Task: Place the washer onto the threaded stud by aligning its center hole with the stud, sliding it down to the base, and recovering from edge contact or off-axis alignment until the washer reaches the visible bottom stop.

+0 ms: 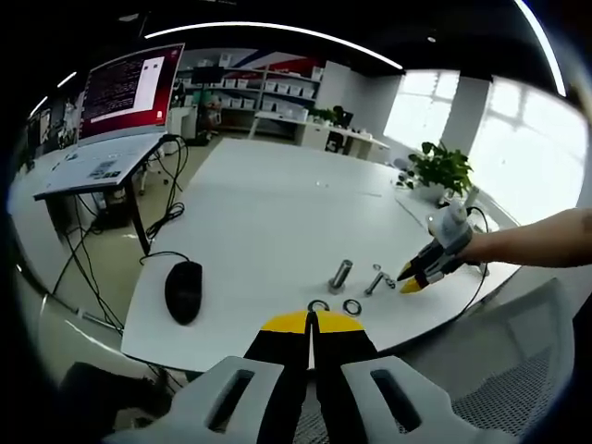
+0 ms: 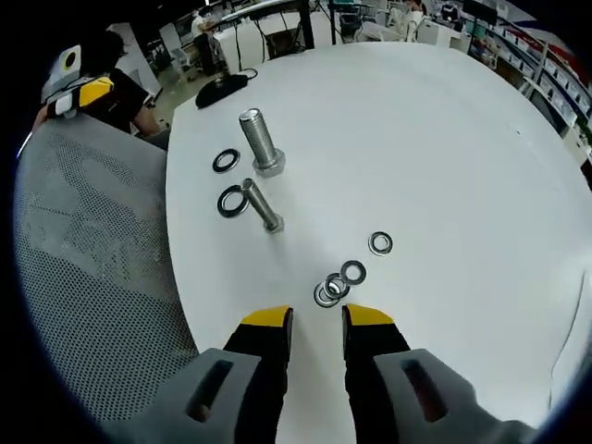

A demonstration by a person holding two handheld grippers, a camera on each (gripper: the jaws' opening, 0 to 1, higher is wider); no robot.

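Nothing is mounted yet: the right gripper (image 2: pixel 317 319), jaws spread and empty, hovers just short of the small washers (image 2: pixel 337 285), the threaded stud (image 2: pixel 261 141) standing bare beyond, while the left gripper (image 1: pixel 312 323) waits pressed together.

The left gripper view looks from the near edge of a white table (image 1: pixel 268 213), facing across it toward shelves and windows, from well back. The right gripper view looks down at the same table (image 2: pixel 444 148) from much nearer, facing the opposite way, toward a mesh chair (image 2: pixel 92 268). Both views share the two bolts, the big bolt (image 1: pixel 340 274) (image 2: pixel 262 141) and the thin bolt (image 1: pixel 375 281) (image 2: pixel 262 205), and the loose washers beside them.
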